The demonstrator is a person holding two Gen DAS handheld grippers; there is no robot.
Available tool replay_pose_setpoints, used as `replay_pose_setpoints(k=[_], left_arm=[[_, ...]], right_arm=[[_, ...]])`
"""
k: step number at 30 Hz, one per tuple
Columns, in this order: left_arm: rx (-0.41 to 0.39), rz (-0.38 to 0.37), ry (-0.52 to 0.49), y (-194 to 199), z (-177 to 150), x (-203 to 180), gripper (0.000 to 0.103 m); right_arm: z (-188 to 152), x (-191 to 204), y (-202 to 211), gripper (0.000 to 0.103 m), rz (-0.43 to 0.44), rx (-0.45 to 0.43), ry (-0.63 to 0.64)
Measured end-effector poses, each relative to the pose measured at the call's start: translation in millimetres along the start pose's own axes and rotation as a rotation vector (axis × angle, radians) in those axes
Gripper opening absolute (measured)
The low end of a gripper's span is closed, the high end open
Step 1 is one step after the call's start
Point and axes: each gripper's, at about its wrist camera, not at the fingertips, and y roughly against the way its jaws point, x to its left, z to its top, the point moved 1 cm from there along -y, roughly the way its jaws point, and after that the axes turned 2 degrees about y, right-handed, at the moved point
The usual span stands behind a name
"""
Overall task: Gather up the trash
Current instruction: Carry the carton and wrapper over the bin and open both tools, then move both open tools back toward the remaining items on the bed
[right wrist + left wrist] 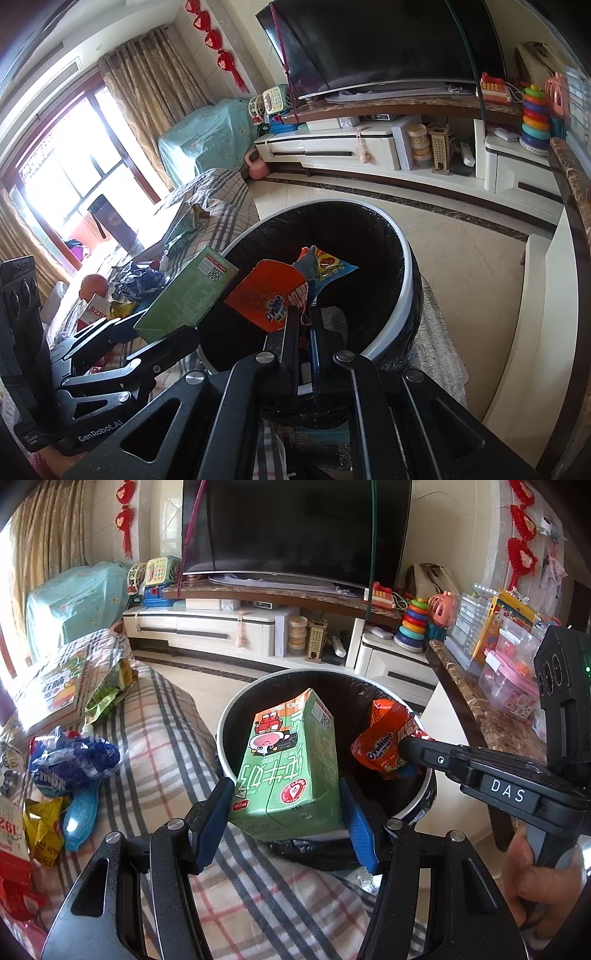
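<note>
My left gripper (286,805) clamps carton (291,760), long axis tilted up over bin (236,709) near rim. My right gripper (303,325), nearly closed, pinches wrapper (273,295) above bin mouth. Both loads poised for drop.

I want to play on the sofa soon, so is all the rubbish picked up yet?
Not yet. The left gripper holds a green milk carton over the bin, and the right gripper holds an orange wrapper there too. Neither is dropped in. Still on the blanket: a blue bag, a yellow wrapper and a green packet.
</note>
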Motion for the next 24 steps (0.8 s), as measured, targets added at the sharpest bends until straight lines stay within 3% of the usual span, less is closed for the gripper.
replay_pose_setpoints(k=[6, 8, 10, 12, 14, 24], left_arm=[[0.014, 0.000, -0.001, -7, 4, 0, 0.059], [0.014, -0.003, 0.005, -6, 4, 1, 0.059], [0.010, 0.000, 0.011, -4, 2, 2, 0.064], [0.006, 0.008, 0.022, -2, 0, 5, 0.069], [0.001, 0.011, 0.038, 2, -2, 8, 0.073], [-0.010, 0.046, 0.132, 30, -31, 37, 0.075]], right_arm=[[4, -4, -2, 0.009, -0.003, 0.006, -0.008], [4, -4, -3, 0.016, -0.015, 0.009, -0.008], [4, -5, -2, 0.037, -0.010, 0.005, -0.018], [4, -5, -1, 0.047, -0.002, -0.002, -0.024], [3, -5, 0, 0.048, -0.004, -0.004, -0.026], [-7, 14, 8, 0.071, 0.026, -0.022, -0.017]])
